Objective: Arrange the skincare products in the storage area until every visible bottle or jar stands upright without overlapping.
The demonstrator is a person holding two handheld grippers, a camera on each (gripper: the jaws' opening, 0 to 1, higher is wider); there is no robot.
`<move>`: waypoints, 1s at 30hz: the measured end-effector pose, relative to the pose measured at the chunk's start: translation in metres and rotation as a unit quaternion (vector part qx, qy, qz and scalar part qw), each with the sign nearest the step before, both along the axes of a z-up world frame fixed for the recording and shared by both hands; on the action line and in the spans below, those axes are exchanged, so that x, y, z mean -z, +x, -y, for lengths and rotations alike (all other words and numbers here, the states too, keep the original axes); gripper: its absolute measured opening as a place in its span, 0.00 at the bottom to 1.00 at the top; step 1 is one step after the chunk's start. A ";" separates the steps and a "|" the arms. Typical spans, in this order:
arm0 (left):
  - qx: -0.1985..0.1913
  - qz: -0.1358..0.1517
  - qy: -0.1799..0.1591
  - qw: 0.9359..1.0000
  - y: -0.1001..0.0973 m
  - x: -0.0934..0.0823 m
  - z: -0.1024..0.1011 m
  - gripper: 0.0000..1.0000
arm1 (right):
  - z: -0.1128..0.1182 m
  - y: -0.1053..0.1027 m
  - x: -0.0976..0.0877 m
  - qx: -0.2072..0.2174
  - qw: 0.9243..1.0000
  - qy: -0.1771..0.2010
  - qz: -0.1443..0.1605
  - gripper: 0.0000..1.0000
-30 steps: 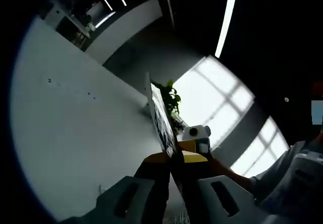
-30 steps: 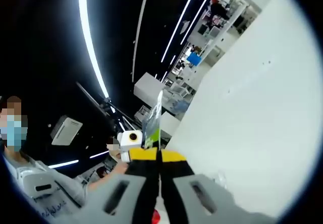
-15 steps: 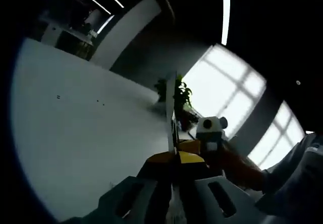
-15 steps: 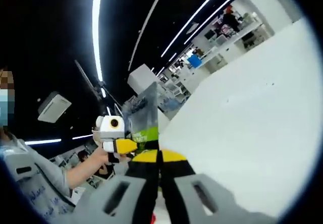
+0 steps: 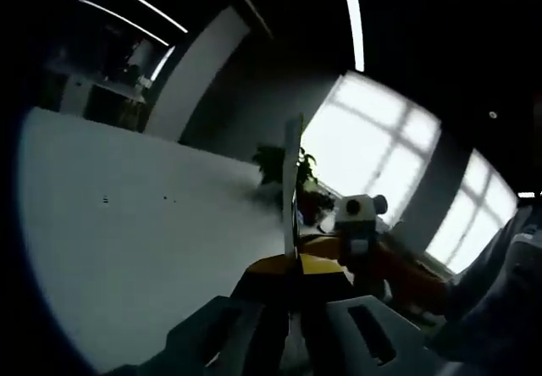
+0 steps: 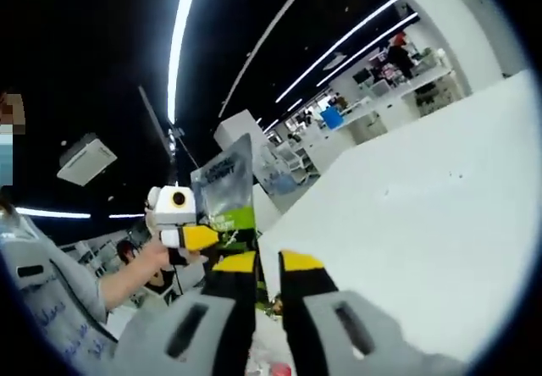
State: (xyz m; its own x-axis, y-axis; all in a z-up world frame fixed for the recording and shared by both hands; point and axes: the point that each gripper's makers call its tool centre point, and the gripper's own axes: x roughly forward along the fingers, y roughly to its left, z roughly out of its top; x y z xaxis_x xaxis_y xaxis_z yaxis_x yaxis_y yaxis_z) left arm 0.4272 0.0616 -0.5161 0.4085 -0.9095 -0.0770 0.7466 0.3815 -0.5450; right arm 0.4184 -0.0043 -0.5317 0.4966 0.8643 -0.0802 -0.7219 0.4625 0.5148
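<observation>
A flat foil sachet (image 6: 223, 191) with a green band and print is held up in the air, well above any storage area. In the left gripper view the sachet (image 5: 292, 185) shows edge-on as a thin strip rising from between my left gripper's jaws. My left gripper (image 5: 295, 262) is shut on its lower edge. My right gripper (image 6: 268, 262) stands open just right of the sachet, with a clear gap between its yellow tips and nothing in it. The left gripper (image 6: 201, 237) comes in from the left there, pinching the sachet. No bottle or jar can be made out.
A broad white flat surface (image 6: 415, 223) lies to the right; the same white surface (image 5: 144, 240) spreads on the left in the left gripper view. A person's hand and grey sleeve (image 6: 59, 308) hold the left gripper. Bright windows (image 5: 381, 156) and a plant (image 5: 275, 164) lie behind. Something red (image 6: 278, 367) peeks below.
My right gripper's jaws have parted and let go of the sachet, which stays in the left gripper and now sits left of the right jaws. Both views have tilted.
</observation>
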 end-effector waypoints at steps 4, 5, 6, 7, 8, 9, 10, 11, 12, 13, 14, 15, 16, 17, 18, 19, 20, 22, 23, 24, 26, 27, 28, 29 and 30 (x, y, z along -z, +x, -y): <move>-0.004 0.008 -0.004 1.000 -0.008 -0.010 -0.015 0.00 | -0.004 -0.012 -0.006 0.006 1.000 -0.009 0.008 0.11; -0.003 0.009 -0.003 1.000 -0.010 -0.012 -0.020 0.00 | -0.005 -0.016 -0.008 0.008 1.000 -0.009 0.011 0.11; -0.003 0.009 -0.004 1.000 -0.013 -0.013 -0.022 0.00 | -0.006 -0.019 -0.009 0.010 1.000 -0.009 0.012 0.11; -0.002 0.010 -0.003 1.000 -0.016 -0.015 -0.027 0.00 | -0.007 -0.022 -0.012 0.010 1.000 -0.007 0.014 0.10; -0.001 0.011 -0.003 1.000 -0.019 -0.016 -0.029 0.00 | -0.008 -0.025 -0.014 0.010 1.000 -0.006 0.015 0.10; 0.001 0.010 -0.003 1.000 -0.023 -0.016 -0.034 0.00 | -0.010 -0.029 -0.016 0.011 1.000 -0.005 0.018 0.11; 0.003 0.010 0.000 1.000 -0.026 -0.016 -0.037 0.00 | -0.011 -0.032 -0.017 0.013 1.000 -0.004 0.018 0.11; 0.004 0.009 0.004 1.000 -0.029 -0.014 -0.040 0.00 | -0.013 -0.036 -0.018 0.015 1.000 -0.003 0.019 0.11; 0.005 0.008 0.008 1.000 -0.031 -0.012 -0.042 0.00 | -0.015 -0.039 -0.018 0.014 1.000 -0.003 0.019 0.11; 0.008 0.009 0.015 1.000 -0.035 -0.010 -0.046 0.00 | -0.017 -0.044 -0.017 0.014 1.000 -0.005 0.018 0.11; 0.008 0.009 0.019 1.000 -0.037 -0.008 -0.048 0.00 | -0.019 -0.048 -0.016 0.014 1.000 -0.006 0.017 0.11; 0.009 0.009 0.021 1.000 -0.040 -0.007 -0.050 0.00 | -0.021 -0.051 -0.014 0.013 1.000 -0.008 0.016 0.11; 0.010 0.007 0.023 1.000 -0.043 -0.005 -0.053 0.00 | -0.024 -0.056 -0.012 0.014 1.000 -0.010 0.015 0.12; 0.010 0.006 0.023 1.000 -0.044 -0.005 -0.054 0.00 | -0.025 -0.059 -0.010 0.016 1.000 -0.013 0.013 0.13; 0.013 0.005 0.022 1.000 -0.048 -0.003 -0.056 0.00 | -0.028 -0.063 -0.006 0.017 1.000 -0.018 0.009 0.13; 0.015 0.004 0.022 1.000 -0.051 -0.002 -0.058 0.00 | -0.029 -0.065 -0.005 0.016 1.000 -0.020 0.008 0.13; 0.017 0.001 0.026 1.000 -0.055 0.001 -0.059 0.00 | -0.032 -0.069 -0.003 0.013 1.000 -0.025 0.006 0.13; 0.019 -0.006 0.035 0.999 -0.060 0.009 -0.062 0.00 | -0.038 -0.076 0.001 0.011 0.999 -0.034 0.008 0.16; 0.019 -0.008 0.036 0.999 -0.062 0.012 -0.063 0.00 | -0.040 -0.080 0.003 0.008 0.999 -0.040 0.007 0.16; 0.021 -0.011 0.037 0.999 -0.064 0.015 -0.063 0.00 | -0.043 -0.083 0.006 0.005 0.999 -0.044 0.007 0.17; 0.024 -0.022 0.038 0.999 -0.068 0.021 -0.065 0.00 | -0.050 -0.090 0.011 -0.001 0.999 -0.052 0.001 0.17; 0.023 -0.025 0.038 0.999 -0.070 0.025 -0.067 0.00 | -0.053 -0.094 0.014 -0.001 0.998 -0.060 0.002 0.17; 0.023 -0.028 0.038 0.999 -0.071 0.027 -0.068 0.00 | -0.055 -0.097 0.017 -0.005 0.998 -0.061 -0.001 0.16; 0.024 -0.033 0.036 0.999 -0.073 0.029 -0.069 0.00 | -0.059 -0.103 0.019 -0.011 0.998 -0.060 -0.008 0.17; 0.025 -0.037 0.033 0.998 -0.076 0.031 -0.070 0.00 | -0.064 -0.108 0.021 -0.014 0.998 -0.054 -0.013 0.16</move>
State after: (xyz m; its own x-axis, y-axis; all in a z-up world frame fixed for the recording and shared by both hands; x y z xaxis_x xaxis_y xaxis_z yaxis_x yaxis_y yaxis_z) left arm 0.3512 0.1318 -0.5476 0.3534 -0.9205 -0.1665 0.7244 0.3819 -0.5740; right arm 0.3108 0.0593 -0.5523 0.4687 0.8635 -0.1862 -0.7226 0.4960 0.4814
